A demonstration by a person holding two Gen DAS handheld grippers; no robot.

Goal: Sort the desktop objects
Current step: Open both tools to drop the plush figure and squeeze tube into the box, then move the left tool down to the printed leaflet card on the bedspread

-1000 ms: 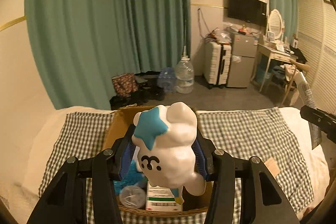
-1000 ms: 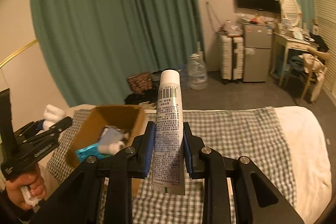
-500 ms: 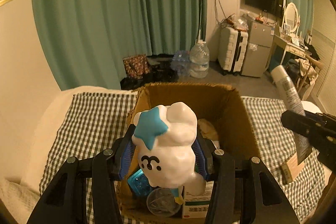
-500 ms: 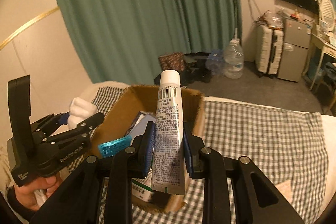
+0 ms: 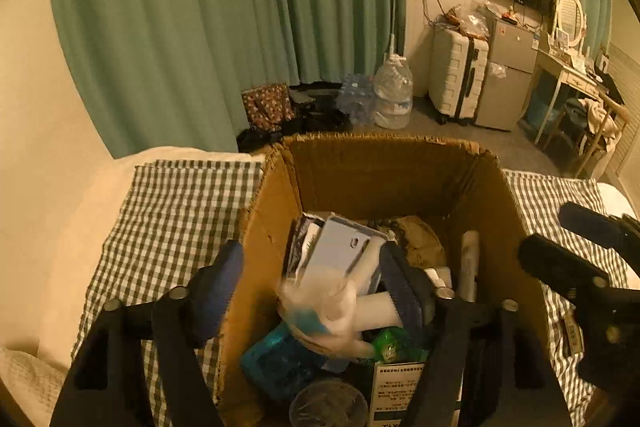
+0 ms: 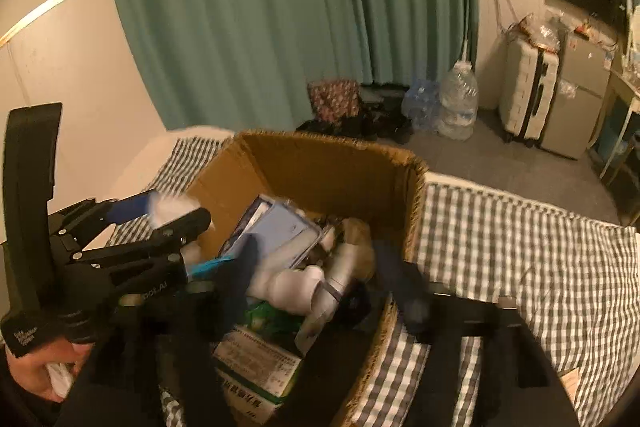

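An open cardboard box (image 5: 384, 179) (image 6: 320, 163) holding several items stands on a checked cloth. My left gripper (image 5: 312, 249) hangs over its left part, jaws opening; the left finger (image 5: 220, 279) is outside the box wall. The white toy with a blue star (image 5: 328, 307) is a blur dropping free between the fingers. My right gripper (image 6: 316, 251) is over the box's right part, jaws opening, with nothing pressed between them. The white tube (image 6: 342, 269) (image 5: 468, 259) lies in the box against its right wall. The left gripper (image 6: 120, 247) also shows in the right wrist view.
The box holds a grey card pack (image 5: 340, 251), a blue packet (image 5: 276, 359), a green item (image 5: 392, 347) and a printed carton (image 6: 256, 367). Checked cloth (image 6: 520, 267) spreads to the right. A hand (image 6: 40, 367) grips the left tool. Curtain, water jug and suitcase stand beyond.
Both grippers came down over the box and their jaws spread. The toy slipped out of the left one and the tube out of the right one, into the box.
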